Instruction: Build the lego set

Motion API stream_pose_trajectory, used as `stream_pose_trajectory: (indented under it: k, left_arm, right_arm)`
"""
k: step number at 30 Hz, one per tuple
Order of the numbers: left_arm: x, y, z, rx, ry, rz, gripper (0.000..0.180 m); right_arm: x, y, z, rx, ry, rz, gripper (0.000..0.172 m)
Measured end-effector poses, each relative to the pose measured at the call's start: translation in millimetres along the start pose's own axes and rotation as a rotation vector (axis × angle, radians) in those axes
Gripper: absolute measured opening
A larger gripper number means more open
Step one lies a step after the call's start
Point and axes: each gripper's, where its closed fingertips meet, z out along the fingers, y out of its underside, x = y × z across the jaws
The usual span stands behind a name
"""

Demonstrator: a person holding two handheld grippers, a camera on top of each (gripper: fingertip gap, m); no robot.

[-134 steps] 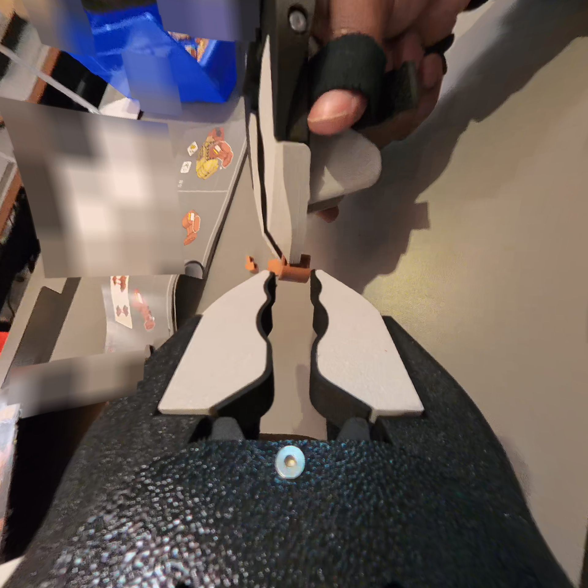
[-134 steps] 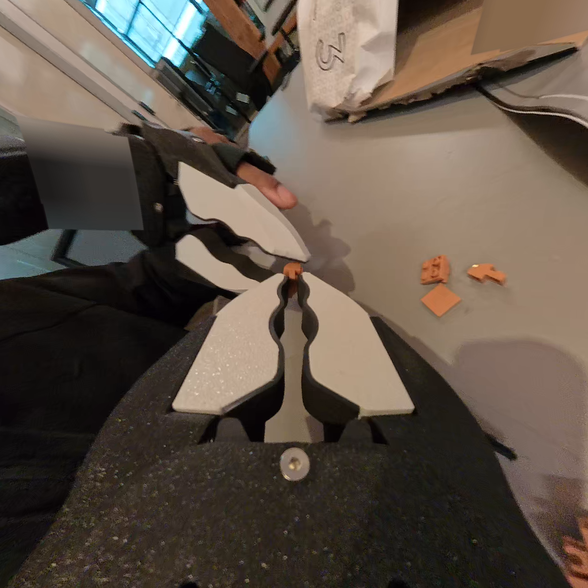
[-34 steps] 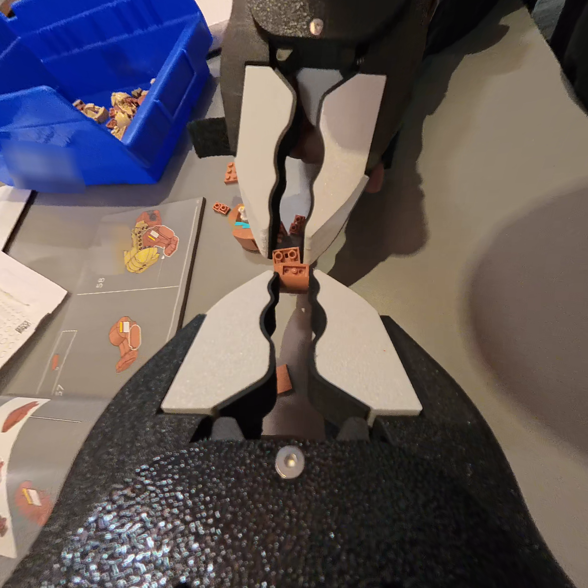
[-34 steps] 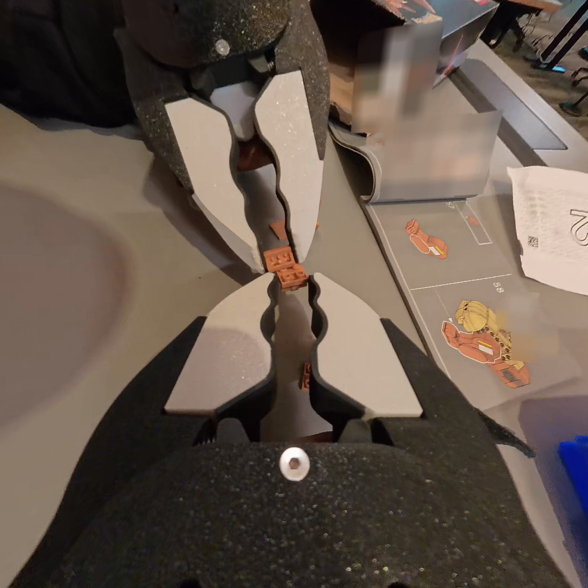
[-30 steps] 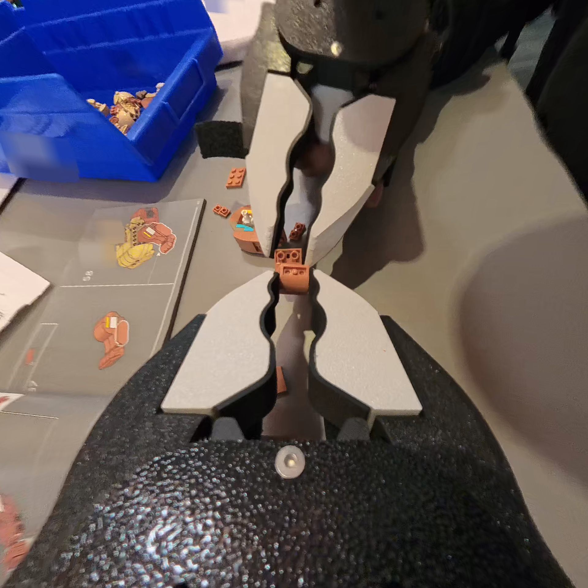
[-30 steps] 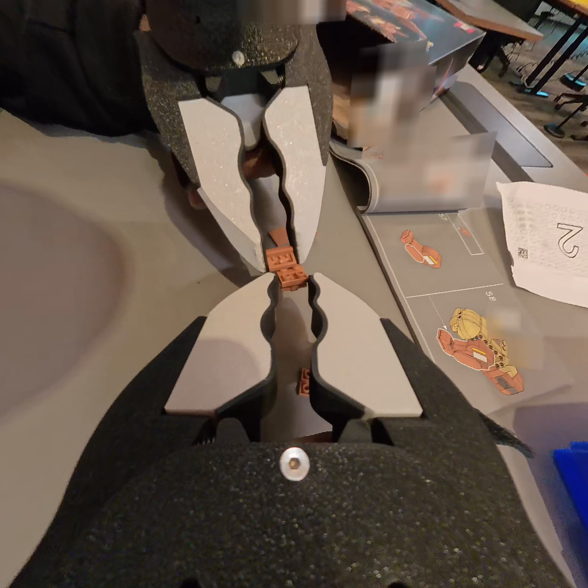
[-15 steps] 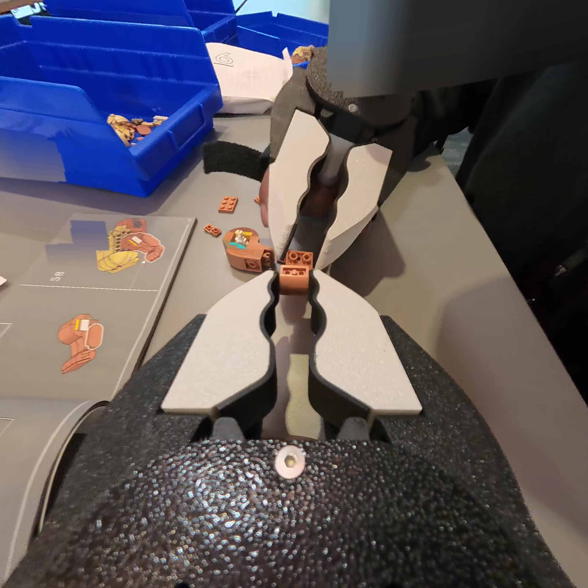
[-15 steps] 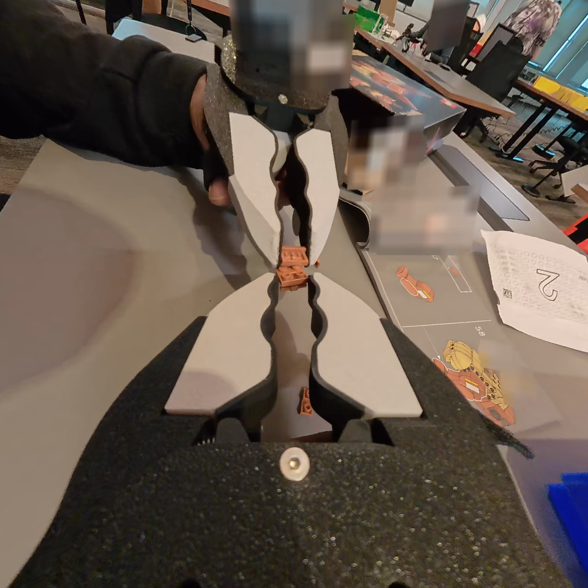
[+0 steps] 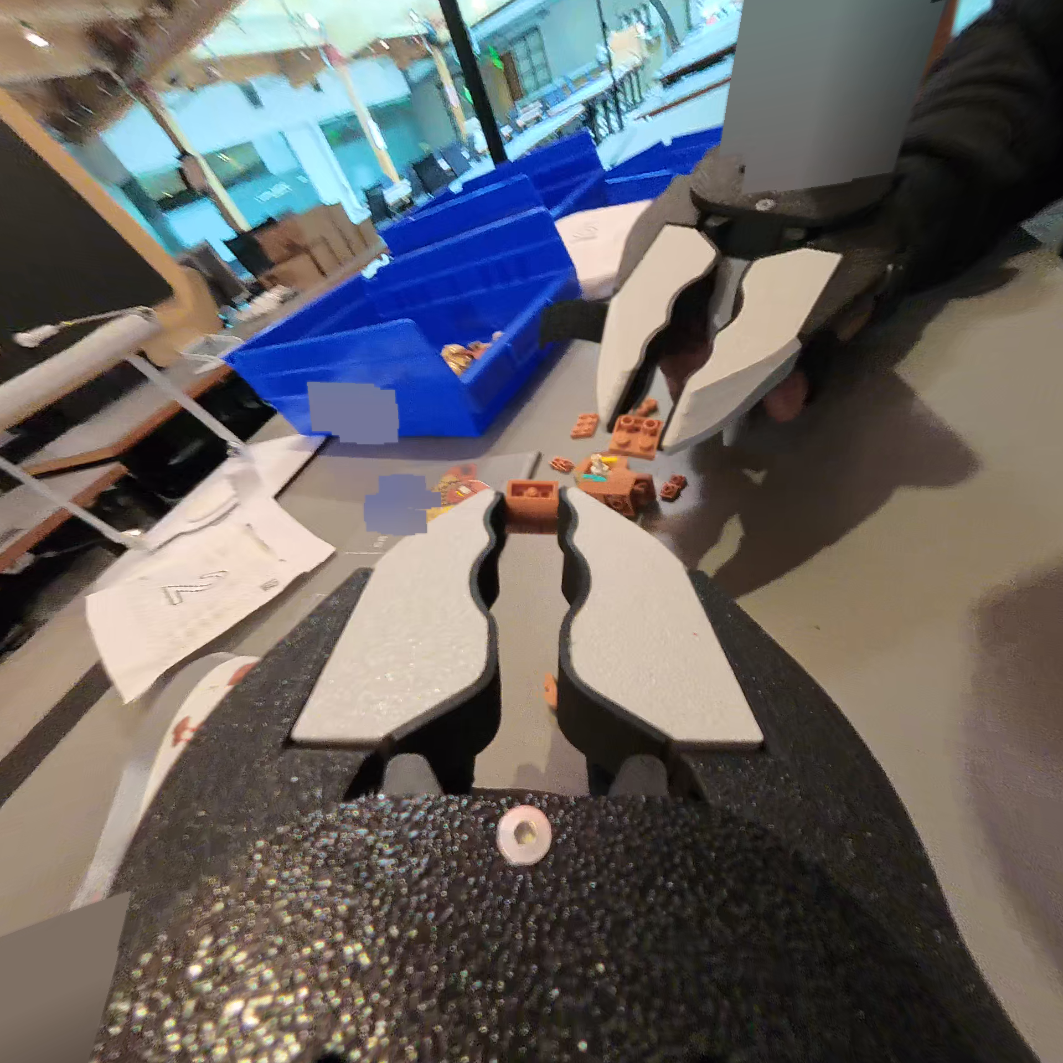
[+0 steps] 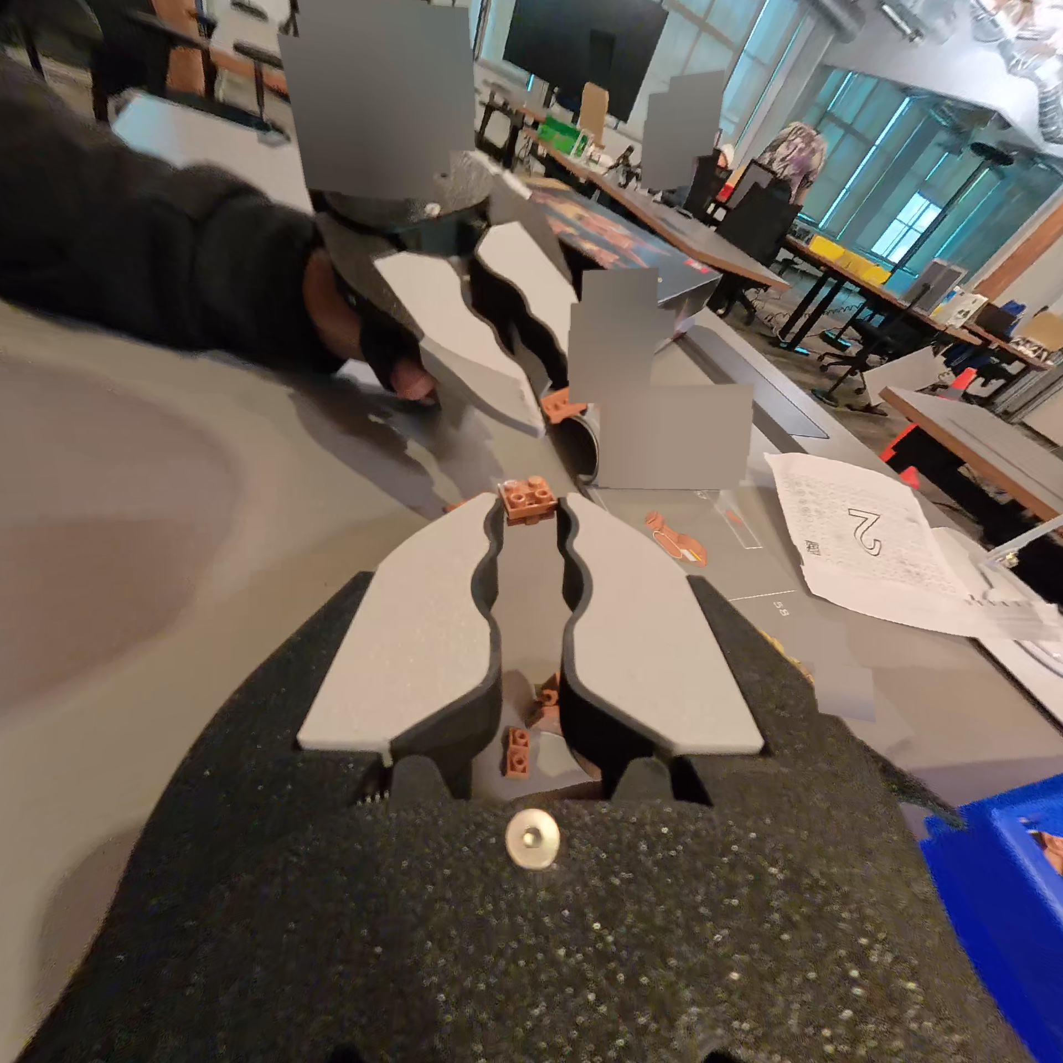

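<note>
Brown brick (image 9: 532, 501) pinched at left gripper (image 9: 532, 509) tips, studded plate (image 10: 528, 499) likewise in right gripper (image 10: 529, 509) (shallow bites) — either could have twisted free.

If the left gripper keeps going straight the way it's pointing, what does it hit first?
Probably the open instruction booklet lying on the table just past the brown brick that the left gripper holds; the blue bin sits farther back. Depth is unclear.
</note>
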Motion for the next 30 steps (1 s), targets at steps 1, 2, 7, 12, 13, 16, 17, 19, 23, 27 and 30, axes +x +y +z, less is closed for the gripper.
stream_pose_trajectory:
  k: [1, 2, 7, 12, 13, 16, 17, 19, 23, 27, 30]
  left_arm:
    - [-2, -2, -2, 0.019, -0.019, -0.015, 0.016]
    - [-5, -3, -6, 0.034, -0.034, -0.039, 0.016]
    - [-7, -16, -13, 0.109, -0.024, -0.108, 0.016]
    - [-1, -19, -11, 0.101, -0.011, -0.056, 0.016]
    - [1, -20, -11, 0.105, -0.017, -0.051, 0.016]
    - [13, -24, -7, 0.086, -0.014, 0.037, 0.016]
    - [17, -24, -5, 0.084, -0.006, 0.058, 0.016]
    - [23, -25, -1, 0.086, -0.002, 0.068, 0.016]
    - [21, -19, 4, 0.056, -0.059, 0.117, 0.016]
    - [6, -22, 2, 0.054, -0.149, 0.134, 0.016]
    - [-7, -25, 11, 0.058, -0.196, 0.166, 0.016]
  right_arm:
    - [2, -4, -2, 0.023, 0.002, 0.043, 0.017]
    - [5, -7, -4, 0.042, 0.004, 0.095, 0.017]
    - [9, -16, -18, 0.103, 0.016, 0.259, 0.017]
    - [8, -31, -41, 0.16, 0.038, 0.249, 0.017]
    - [7, -33, -44, 0.164, 0.047, 0.236, 0.017]
    - [4, -36, -53, 0.167, 0.066, 0.204, 0.017]
    - [5, -37, -55, 0.175, 0.074, 0.201, 0.017]
    - [10, -40, -58, 0.194, 0.098, 0.209, 0.017]
    - [15, -31, -56, 0.178, 0.117, 0.195, 0.017]
    - [18, -23, -50, 0.161, 0.081, 0.227, 0.017]
    - [22, -22, -44, 0.16, 0.026, 0.232, 0.017]
